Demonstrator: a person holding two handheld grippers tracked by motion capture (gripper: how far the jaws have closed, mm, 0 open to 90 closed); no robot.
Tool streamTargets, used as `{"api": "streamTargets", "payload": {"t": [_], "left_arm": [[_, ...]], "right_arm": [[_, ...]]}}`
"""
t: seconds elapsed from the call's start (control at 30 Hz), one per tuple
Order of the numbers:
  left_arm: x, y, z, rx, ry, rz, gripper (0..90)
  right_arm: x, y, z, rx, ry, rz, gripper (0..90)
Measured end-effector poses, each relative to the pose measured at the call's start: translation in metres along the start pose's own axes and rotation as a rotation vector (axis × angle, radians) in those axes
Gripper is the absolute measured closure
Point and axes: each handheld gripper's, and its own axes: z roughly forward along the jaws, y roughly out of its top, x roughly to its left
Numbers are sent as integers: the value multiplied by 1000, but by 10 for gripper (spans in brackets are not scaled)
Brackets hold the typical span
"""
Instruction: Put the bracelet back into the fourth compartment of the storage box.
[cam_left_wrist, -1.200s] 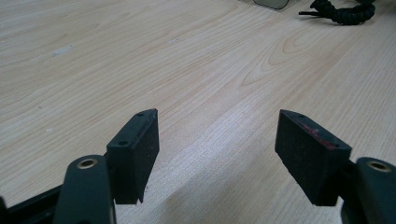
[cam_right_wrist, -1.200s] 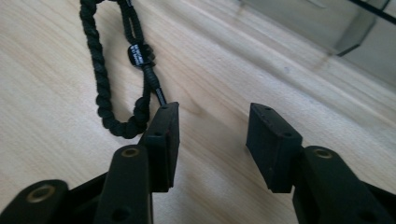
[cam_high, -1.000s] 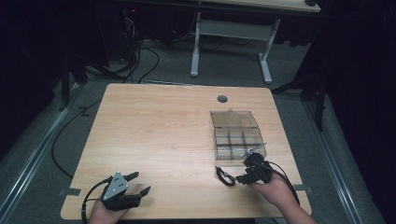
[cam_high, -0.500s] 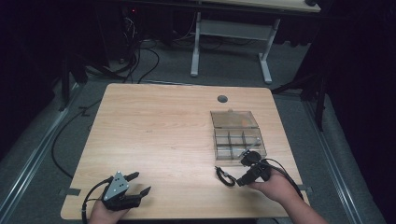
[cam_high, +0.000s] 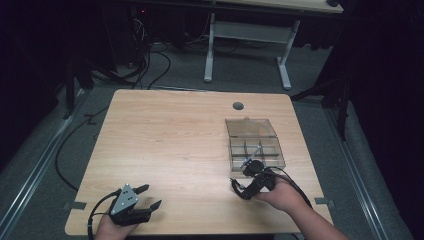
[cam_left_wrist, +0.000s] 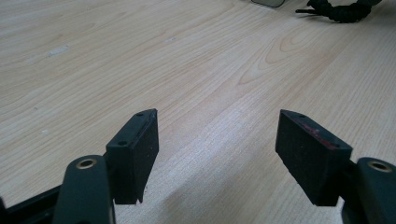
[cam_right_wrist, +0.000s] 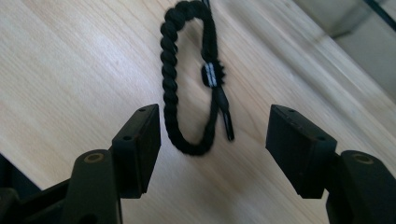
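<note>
A black braided bracelet (cam_right_wrist: 187, 79) lies flat on the wooden table (cam_high: 175, 145), a loop with a small metal clasp and a loose cord end. My right gripper (cam_right_wrist: 214, 114) hovers just over it. Its jaws have just been opening and now stand wide, with the near end of the loop between them untouched. From above, the right gripper (cam_high: 247, 186) sits near the front right edge with the bracelet (cam_high: 236, 189) at its tips. My left gripper (cam_left_wrist: 217, 116) rests open and holds nothing at the front left (cam_high: 151, 196).
A clear compartment box (cam_high: 256, 154) with its lid folded back stands just beyond the right gripper, with small parts in it. There is a round cable hole (cam_high: 238, 106) near the table's far edge. Another desk's frame (cam_high: 245, 35) and cables lie on the floor beyond.
My right hand has shifted a little to the left, closer over the bracelet. The bracelet, the box and the left gripper have stayed where they were.
</note>
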Motion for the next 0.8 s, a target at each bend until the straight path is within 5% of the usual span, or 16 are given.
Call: {"api": "streamTargets", "payload": {"t": [0.53, 0.8], "left_arm": [[0, 0, 0, 0, -2, -1, 307], [0, 0, 0, 1, -1, -1, 307]], "right_arm": [[13, 23, 21, 14, -56, -138, 437], [17, 24, 20, 9, -77, -166, 611]]}}
